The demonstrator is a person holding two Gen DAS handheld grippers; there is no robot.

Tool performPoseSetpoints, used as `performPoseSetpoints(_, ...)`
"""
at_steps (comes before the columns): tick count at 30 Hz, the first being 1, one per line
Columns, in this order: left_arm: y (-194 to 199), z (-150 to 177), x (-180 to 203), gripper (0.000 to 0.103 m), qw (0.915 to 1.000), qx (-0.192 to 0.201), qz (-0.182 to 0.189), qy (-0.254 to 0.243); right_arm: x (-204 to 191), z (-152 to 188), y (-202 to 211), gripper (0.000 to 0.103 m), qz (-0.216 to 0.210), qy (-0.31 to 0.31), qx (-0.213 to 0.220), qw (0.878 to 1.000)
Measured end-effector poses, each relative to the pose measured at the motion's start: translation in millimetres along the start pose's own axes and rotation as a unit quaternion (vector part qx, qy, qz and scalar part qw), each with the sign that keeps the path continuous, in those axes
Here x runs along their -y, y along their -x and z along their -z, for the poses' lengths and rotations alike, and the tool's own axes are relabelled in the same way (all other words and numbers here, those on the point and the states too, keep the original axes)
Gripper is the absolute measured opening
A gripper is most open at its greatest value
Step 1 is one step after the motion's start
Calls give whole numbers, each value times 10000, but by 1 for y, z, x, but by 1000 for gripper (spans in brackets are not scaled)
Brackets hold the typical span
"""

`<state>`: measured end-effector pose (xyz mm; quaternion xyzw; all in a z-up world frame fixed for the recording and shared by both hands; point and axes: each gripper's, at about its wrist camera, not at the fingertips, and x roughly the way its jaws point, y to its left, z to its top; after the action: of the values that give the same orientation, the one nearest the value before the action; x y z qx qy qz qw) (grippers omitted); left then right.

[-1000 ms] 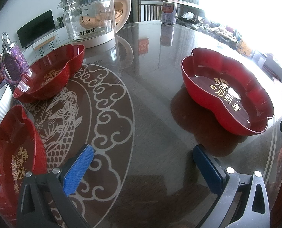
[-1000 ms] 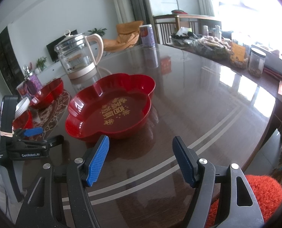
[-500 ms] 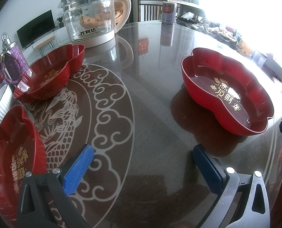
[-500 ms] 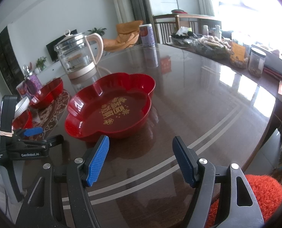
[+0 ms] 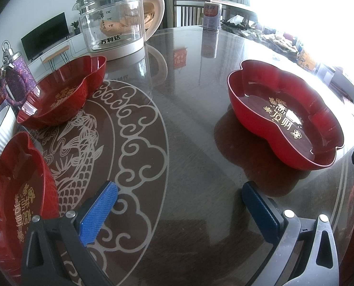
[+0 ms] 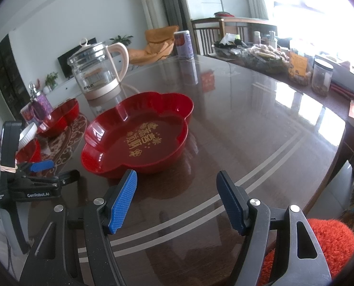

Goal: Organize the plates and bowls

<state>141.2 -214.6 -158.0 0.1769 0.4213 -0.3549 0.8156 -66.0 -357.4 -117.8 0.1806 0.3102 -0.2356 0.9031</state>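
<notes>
Above the glass table (image 5: 188, 119), both hand-held grippers (image 5: 179, 205) (image 6: 177, 197) unmoved, jaws apart, empty; red dishes (image 6: 138, 135) unshifted.

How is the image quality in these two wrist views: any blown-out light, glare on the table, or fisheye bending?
Left wrist view: window light blows out the upper right corner; the glass kettle reflects in the glossy table; the table edge curves from the fisheye. Right wrist view: the same window washes out the upper right, bright patches glare on the table beyond the red dish; both views are sharp, with dark rounded corners.

Your glossy desk (image 5: 188, 109) had three red flower-shaped plates (image 5: 284, 119), a glass kettle (image 5: 115, 21), and a can (image 5: 211, 16) on it.
</notes>
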Motion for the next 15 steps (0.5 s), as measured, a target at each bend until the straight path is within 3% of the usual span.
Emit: performPoseSetpoints(15,0,0,0,103,10000,2,-3,1,-1,0,5,73,53,123,46,9999)
